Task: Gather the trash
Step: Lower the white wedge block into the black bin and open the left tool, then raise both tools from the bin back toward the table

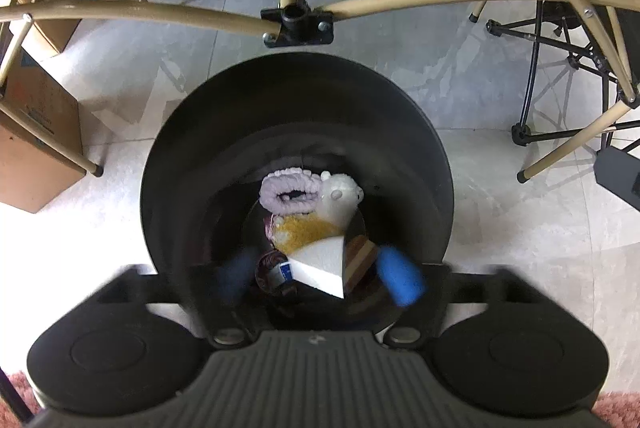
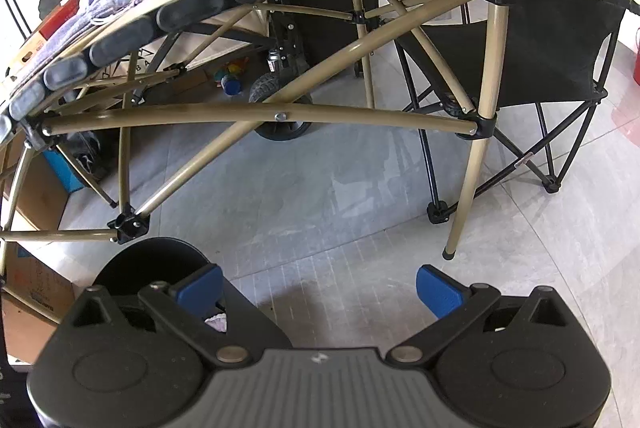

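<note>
Left gripper (image 1: 320,278) sits right over the black trash bin (image 1: 224,132), jaws spread wide, gripping nothing. A white wedge-shaped scrap (image 1: 320,266) lies in the bin on other junk, a lavender fuzzy roll (image 1: 288,193) at the far side. Right gripper (image 2: 318,288) is wide open too, empty, above the tiled floor (image 2: 320,212) beside the bin.

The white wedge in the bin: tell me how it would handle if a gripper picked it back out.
The white wedge has crisp flat faces and sharp edges, so it probably stays stiff. It looks like foam, so likely light for its size. It lies loosely on other trash in the black bin, so it may shift when touched, and its tapering sides could slip between pads.
</note>
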